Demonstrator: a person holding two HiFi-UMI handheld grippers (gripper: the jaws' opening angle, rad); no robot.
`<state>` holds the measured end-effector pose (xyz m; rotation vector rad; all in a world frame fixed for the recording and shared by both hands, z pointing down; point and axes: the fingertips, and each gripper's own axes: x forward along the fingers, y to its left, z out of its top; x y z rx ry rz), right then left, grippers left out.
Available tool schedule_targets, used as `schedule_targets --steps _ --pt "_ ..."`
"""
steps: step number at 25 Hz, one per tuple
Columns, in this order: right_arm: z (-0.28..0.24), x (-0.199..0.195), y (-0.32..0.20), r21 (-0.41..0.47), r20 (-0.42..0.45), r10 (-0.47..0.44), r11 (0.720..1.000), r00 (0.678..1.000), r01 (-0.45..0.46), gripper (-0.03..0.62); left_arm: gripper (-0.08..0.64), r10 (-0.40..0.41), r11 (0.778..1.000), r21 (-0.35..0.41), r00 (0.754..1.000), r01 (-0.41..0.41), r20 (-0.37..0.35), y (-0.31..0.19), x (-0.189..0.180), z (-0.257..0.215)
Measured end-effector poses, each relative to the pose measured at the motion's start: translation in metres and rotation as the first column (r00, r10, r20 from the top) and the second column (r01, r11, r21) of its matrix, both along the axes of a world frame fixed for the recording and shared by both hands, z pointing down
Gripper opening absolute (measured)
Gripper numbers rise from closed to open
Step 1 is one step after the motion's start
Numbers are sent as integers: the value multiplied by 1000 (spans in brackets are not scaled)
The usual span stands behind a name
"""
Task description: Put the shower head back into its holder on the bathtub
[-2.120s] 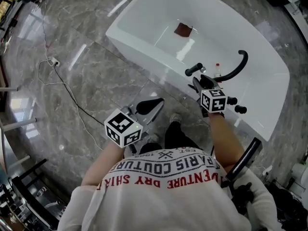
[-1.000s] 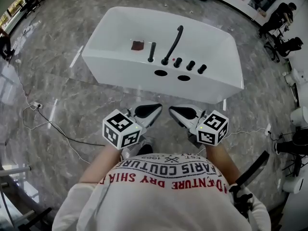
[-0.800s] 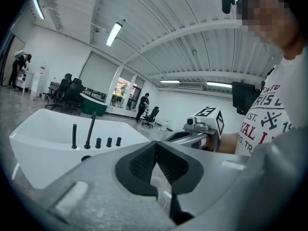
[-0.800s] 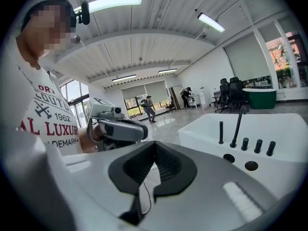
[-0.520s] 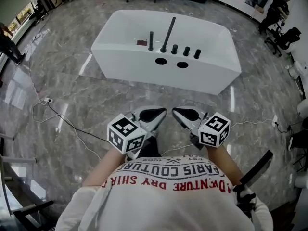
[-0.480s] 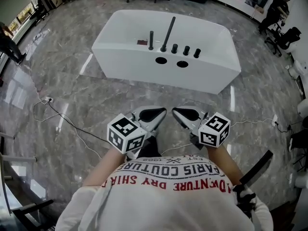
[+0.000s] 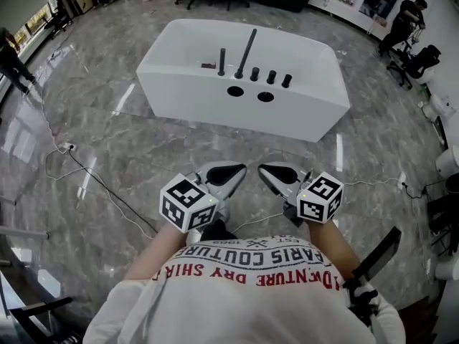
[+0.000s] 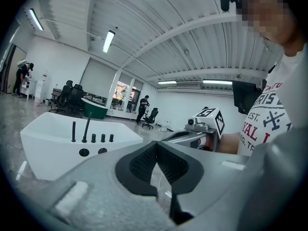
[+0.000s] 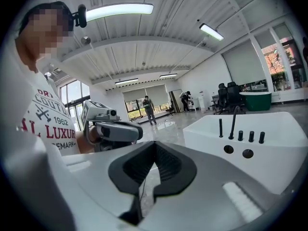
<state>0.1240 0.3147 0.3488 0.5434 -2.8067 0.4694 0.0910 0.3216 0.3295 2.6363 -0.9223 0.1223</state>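
1. The task looks finished, as far as the pictures show; the shower head [image 7: 221,61], a slim black rod, stands upright on the near rim of the bathtub [image 7: 215,100], at the left end of the row of black fittings, which I take to be its holder; the holder itself is too small to make out.
2. Just to the right of the shower head rises the tall curved spout [image 7: 247,51], then three short knobs [image 7: 271,77] in a line; two dark round openings [image 7: 235,91] sit on the tub's front wall below them.
3. The left hand-held gripper [image 7: 233,172] is closed with nothing between its pads; the right hand-held gripper [image 7: 271,172] is likewise closed and holds nothing; both are held side by side close to the person's chest, pointing towards the tub.
4. The person stands well apart from the tub, with a wide stretch of grey marble floor [image 7: 143,149] between; judged from that, nothing is left but perhaps to end the run.
5. As for the tub's contents: only a small dark patch [image 7: 206,65] shows inside, behind the shower head, and what it is cannot be told; no water is visible in the part that shows.
6. A thin cable [image 7: 93,178] trails over the floor to the left.
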Motion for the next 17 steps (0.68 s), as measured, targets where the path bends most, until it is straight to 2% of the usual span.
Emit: schedule_targets --steps 8,17 --pt "-2 -4 -10 13 11 8 1000 1000 -8 5 0 -21 1000 -13 999 22 32 -7 -13 5" --pt "-3 0 -11 10 43 -8 1000 999 8 5 2 -35 999 -20 997 36 65 -10 -8 3"
